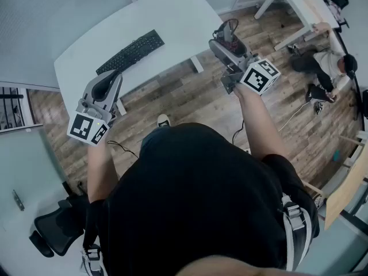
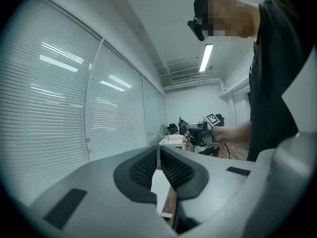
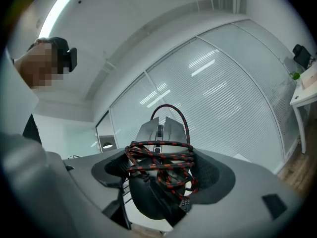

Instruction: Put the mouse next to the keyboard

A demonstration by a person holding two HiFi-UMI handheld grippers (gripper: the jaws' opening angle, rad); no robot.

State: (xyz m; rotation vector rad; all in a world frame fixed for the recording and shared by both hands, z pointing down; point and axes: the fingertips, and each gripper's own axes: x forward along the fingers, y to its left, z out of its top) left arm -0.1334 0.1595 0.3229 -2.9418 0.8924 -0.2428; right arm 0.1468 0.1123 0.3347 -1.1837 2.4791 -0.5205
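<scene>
A black keyboard (image 1: 131,52) lies on the white table (image 1: 172,16) ahead of me. My right gripper (image 1: 225,40) is held over the wooden floor, off the table's right end. It is shut on a dark mouse (image 3: 148,197) with a red-and-black braided cable (image 3: 161,155) wound round it. The mouse (image 1: 227,33) sticks up between the jaws. My left gripper (image 1: 109,82) hovers at the table's near left edge, below the keyboard, with its pads (image 2: 163,170) together and nothing between them. The left gripper view also shows the right gripper (image 2: 198,133) far off.
A second white desk (image 1: 299,4) stands at the back right. A person (image 1: 328,68) is low on the floor near it. A black office chair (image 1: 57,226) sits behind me at the left. Glass walls with blinds (image 2: 59,108) line the room.
</scene>
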